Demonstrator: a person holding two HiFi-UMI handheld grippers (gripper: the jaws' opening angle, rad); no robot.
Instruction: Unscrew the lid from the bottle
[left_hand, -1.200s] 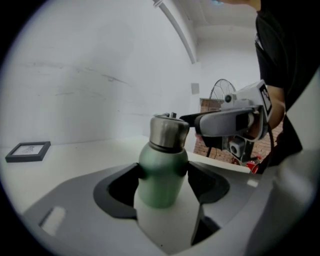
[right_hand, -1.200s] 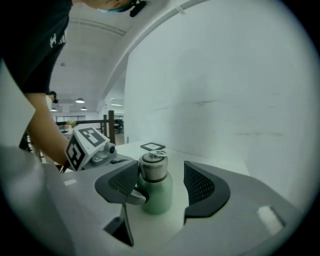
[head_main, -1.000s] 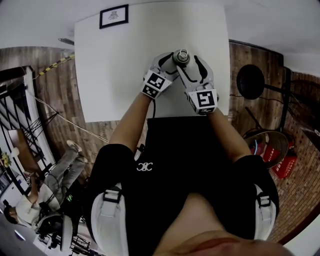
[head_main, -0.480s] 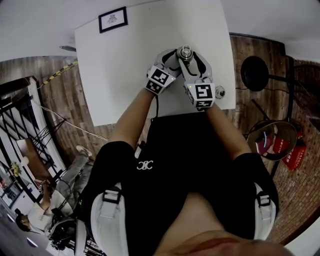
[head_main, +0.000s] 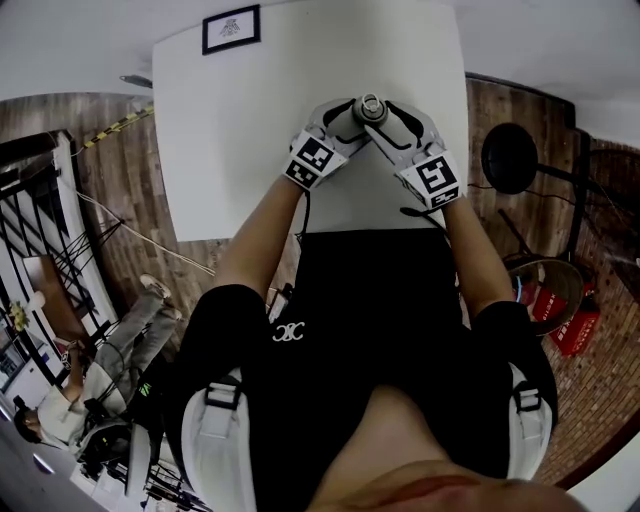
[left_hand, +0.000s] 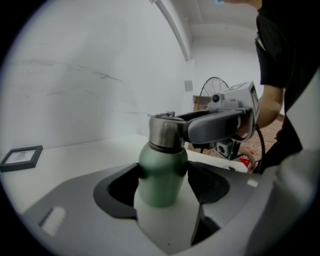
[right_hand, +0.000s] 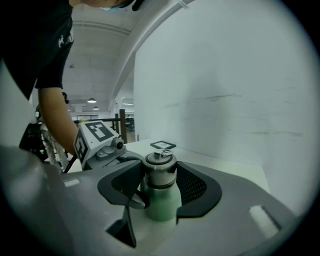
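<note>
Left gripper (left_hand: 164, 174): dark pads (left_hand: 119, 187) clamped on the plain green body of the bottle (left_hand: 161, 190), one on each side. Right gripper (right_hand: 160, 172): jaws have just been closing with the steel lid (right_hand: 160, 167) between them, and both pads (right_hand: 199, 187) press on its sides. The lid is seated on the neck, with a small loop on top.

Bottle upright on the white table (head_main: 250, 130), right of centre. The grippers meet at it from either side, the right one above the left. In the left gripper view a right jaw crosses beside the lid. Contents not visible: opaque body, capped.

A marker cube (head_main: 316, 160) on each gripper shows black-and-white squares. Picture frame (head_main: 231, 28) lies at the table's far left corner, well apart from the bottle; its print is too small to read. Small white logo (head_main: 290, 332) on the person's black shirt, not legible.

Off the table: wood floor (head_main: 130, 160), a black round stand (head_main: 510, 155) and red objects (head_main: 572, 325) at right, and a seated person (head_main: 100, 370) at lower left.
</note>
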